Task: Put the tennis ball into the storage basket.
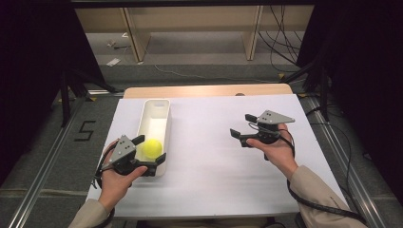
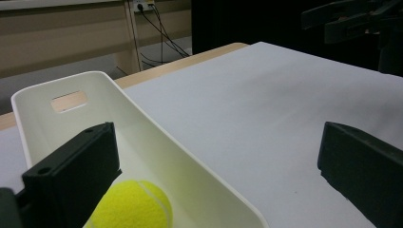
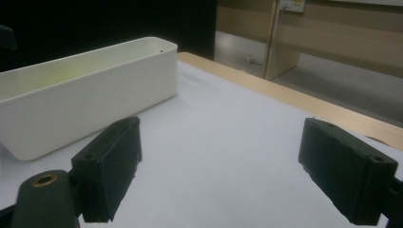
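Tennis ball (image 1: 152, 148): yellow, lying inside the white bin (image 1: 157, 107) at its near end, on the bin's floor; in the left gripper view (image 2: 130, 205) low against the near wall, beside one black jaw.
White bin: long, narrow, open-topped, standing on the left part of the surface (image 1: 214, 156), long axis running away from the person; handle slot in the far end wall; otherwise bare inside, as far as visible.
Left tool (image 1: 151, 151): held in the left hand (image 1: 115, 178), jaws spread wide, straddling the bin's near end with the ball between them; one jaw over the bin's inside, the other outside its right wall above the white surface; not closed on the ball, no clear contact with it.
Surface: white sheet over a wooden top, bare between the bin and the right hand.
Right tool (image 1: 243, 129): held in the right hand (image 1: 276, 151), well apart from the bin, hovering over the right half of the surface; jaws wide apart, nothing between them; in the right gripper view (image 3: 237, 175) pointed toward the bin's long side wall.
Progress, judged: ball resting in the bin and released, or else not yet gripped; direction not readable from this moment alone.
Done if dropping off: ball placed, jaws opened.
Left if dropping off: drawing the left tool clear.
Left if picking up: closing on the ball, lifting it out.
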{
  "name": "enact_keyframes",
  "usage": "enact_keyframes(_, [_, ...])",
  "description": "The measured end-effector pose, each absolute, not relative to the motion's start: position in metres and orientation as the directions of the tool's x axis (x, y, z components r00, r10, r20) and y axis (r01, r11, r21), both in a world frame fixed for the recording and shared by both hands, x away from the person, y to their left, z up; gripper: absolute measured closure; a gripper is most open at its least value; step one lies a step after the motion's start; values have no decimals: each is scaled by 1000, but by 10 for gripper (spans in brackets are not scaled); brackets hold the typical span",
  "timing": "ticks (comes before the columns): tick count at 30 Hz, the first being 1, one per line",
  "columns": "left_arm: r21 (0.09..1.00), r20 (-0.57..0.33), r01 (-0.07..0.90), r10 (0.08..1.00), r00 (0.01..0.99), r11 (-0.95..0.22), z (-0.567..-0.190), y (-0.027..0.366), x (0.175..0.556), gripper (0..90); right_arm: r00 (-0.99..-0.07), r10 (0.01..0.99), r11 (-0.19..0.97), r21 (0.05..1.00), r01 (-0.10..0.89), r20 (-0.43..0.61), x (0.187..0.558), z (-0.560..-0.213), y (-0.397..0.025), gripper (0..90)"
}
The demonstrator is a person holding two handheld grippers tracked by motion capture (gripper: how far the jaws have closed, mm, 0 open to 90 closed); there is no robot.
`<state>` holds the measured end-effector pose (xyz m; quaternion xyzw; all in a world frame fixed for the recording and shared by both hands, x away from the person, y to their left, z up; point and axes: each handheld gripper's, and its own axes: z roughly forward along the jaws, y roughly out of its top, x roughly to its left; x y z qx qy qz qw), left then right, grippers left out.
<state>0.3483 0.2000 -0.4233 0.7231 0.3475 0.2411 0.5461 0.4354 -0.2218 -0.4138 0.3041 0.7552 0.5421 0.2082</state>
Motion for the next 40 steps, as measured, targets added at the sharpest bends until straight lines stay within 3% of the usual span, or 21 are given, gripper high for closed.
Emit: enact_keyframes(40, [957,-29,241,768,640,-164,-423,201,350,0,-679,734,205,949,240,14,404,-425,-266,154])
